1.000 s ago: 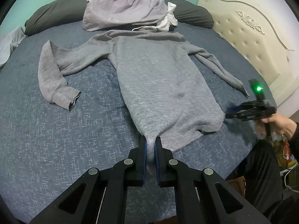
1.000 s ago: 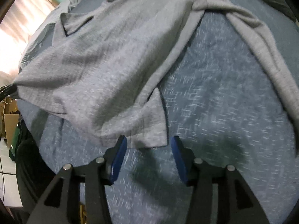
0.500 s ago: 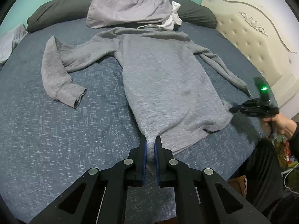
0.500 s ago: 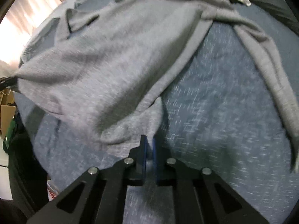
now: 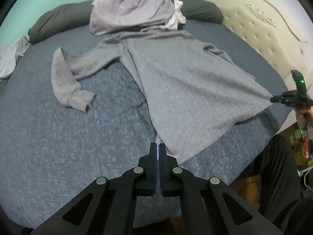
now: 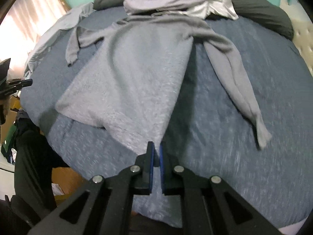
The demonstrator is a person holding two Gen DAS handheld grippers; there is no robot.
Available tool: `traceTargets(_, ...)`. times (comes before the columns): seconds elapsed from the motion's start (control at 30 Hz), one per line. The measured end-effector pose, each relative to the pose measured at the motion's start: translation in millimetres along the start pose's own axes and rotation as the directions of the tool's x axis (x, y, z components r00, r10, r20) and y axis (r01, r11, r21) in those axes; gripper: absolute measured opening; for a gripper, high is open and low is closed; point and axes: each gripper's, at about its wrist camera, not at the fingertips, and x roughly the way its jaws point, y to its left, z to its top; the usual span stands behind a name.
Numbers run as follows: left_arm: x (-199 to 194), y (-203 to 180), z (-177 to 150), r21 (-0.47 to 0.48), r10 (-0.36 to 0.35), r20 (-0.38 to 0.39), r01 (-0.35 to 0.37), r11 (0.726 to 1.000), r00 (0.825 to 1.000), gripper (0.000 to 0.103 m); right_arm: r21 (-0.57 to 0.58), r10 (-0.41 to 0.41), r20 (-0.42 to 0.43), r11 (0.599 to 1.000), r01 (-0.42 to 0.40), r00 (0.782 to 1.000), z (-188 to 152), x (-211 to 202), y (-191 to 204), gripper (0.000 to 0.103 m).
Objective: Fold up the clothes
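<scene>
A blue bed (image 5: 49, 137) fills both views, with dark pillows (image 5: 58, 23) along its far edge and a cream headboard (image 5: 260, 39) at the right. A grey sweatshirt (image 5: 185, 82) is spread across the middle of the bed, its sleeves laid out to either side; a heap of pale clothes (image 5: 131, 13) is piled just beyond its collar. The near hem is stretched between the tools: one corner is pinched by the pressed-together left gripper (image 5: 157, 145), the other by the right gripper (image 6: 156, 146).
</scene>
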Motion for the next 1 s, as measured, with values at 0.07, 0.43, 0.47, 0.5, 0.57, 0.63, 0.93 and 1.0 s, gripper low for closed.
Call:
traceTargets(0.07,13,-6,-4,-0.003,-0.012,-0.02,0.012,1.0,1.0,0.002,0.01,-0.02,-0.009,1.0,0.02,1.0,-6,14,-1,0.005)
traceTargets(0.43,87,-13,-15,-0.01,-0.02,-0.148,0.018,1.0,0.989,0.021,0.053,-0.022,-0.014,0.998,0.023,1.0,-16,25,-30,0.005)
traceTargets(0.47,91,-14,-16,-0.012,-0.027,-0.157,0.025,1.0,0.987,0.026,0.051,-0.02,-0.018,0.998,0.021,1.0,-16,26,-31,0.005)
traceTargets(0.5,95,-15,-16,-0.011,-0.032,-0.165,0.031,0.999,0.986,0.034,0.048,-0.017,-0.021,0.999,0.018,1.0,-17,28,-32,0.005)
traceTargets(0.57,100,-20,-17,0.01,-0.039,-0.18,0.042,0.999,0.983,0.037,0.047,-0.015,-0.029,0.999,0.017,0.999,-17,32,-33,0.005)
traceTargets(0.63,106,-27,-18,0.045,-0.025,-0.197,0.035,0.998,0.98,0.039,0.049,-0.014,-0.037,0.999,0.015,0.999,-17,37,-33,0.005)
traceTargets(0.93,122,-28,-22,0.081,0.024,-0.22,-0.006,0.997,0.975,0.052,0.044,-0.012,-0.06,0.999,0.015,0.998,-16,46,-33,0.005)
traceTargets(1.0,123,-32,-23,0.097,0.012,-0.217,0.009,0.995,0.976,0.052,0.048,-0.012,-0.063,0.999,0.015,0.998,-16,48,-34,0.005)
